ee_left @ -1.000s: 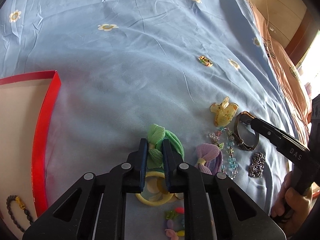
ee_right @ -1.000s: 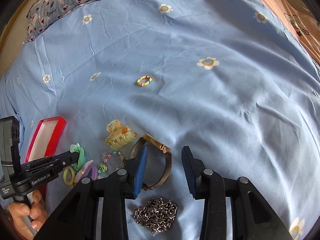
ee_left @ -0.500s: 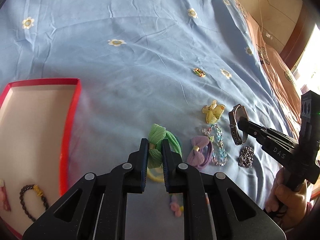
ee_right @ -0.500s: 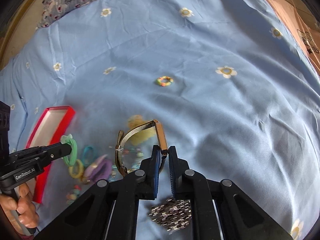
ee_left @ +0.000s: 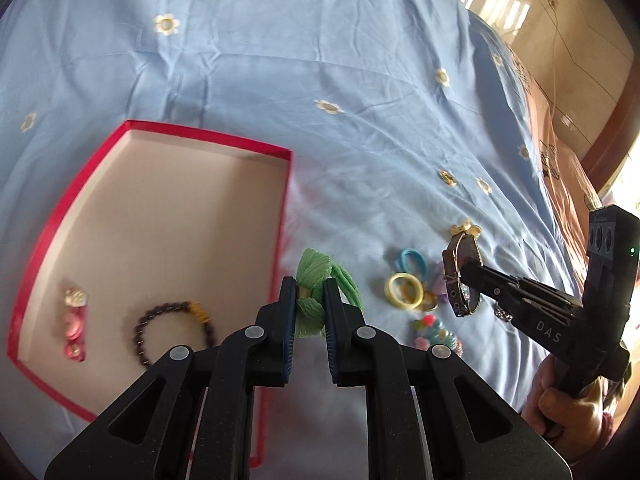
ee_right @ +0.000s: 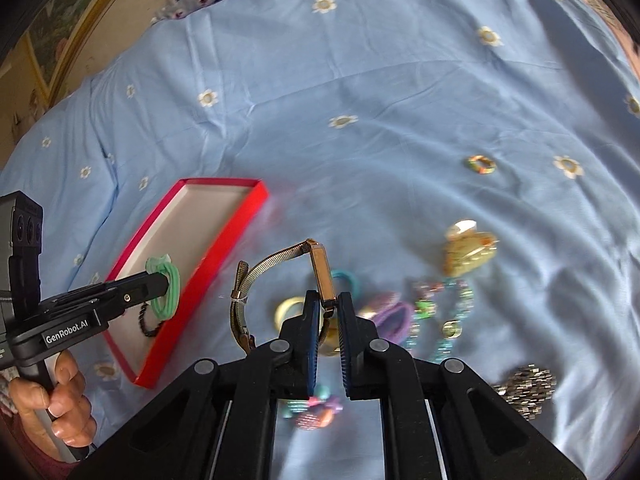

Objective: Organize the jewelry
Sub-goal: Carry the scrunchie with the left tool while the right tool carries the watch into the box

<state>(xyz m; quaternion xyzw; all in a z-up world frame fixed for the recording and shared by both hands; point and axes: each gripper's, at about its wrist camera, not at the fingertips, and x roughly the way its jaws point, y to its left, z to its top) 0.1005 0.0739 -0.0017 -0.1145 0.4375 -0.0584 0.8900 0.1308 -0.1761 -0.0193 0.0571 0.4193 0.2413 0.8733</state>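
My left gripper [ee_left: 309, 300] is shut on a green hair tie [ee_left: 316, 276] and holds it in the air just right of the red tray's [ee_left: 208, 134] edge; it also shows in the right wrist view [ee_right: 164, 286]. My right gripper [ee_right: 329, 308] is shut on a gold mesh-band watch [ee_right: 320, 272], lifted above the pile of jewelry; the watch also shows in the left wrist view [ee_left: 460, 276]. The tray holds a dark bead bracelet [ee_left: 172, 330] and a pink clip [ee_left: 76, 328].
On the blue bedsheet lie a yellow ring [ee_left: 404, 290], a teal hair tie [ee_left: 412, 262], a purple bow tie [ee_right: 392, 314], a bead bracelet [ee_right: 452, 308], a yellow claw clip [ee_right: 470, 252], a silver chain heap [ee_right: 528, 386] and a small coloured ring [ee_right: 480, 165].
My right gripper shut on the watch and lifted it. My left gripper rose with the green hair tie and moved left toward the tray.
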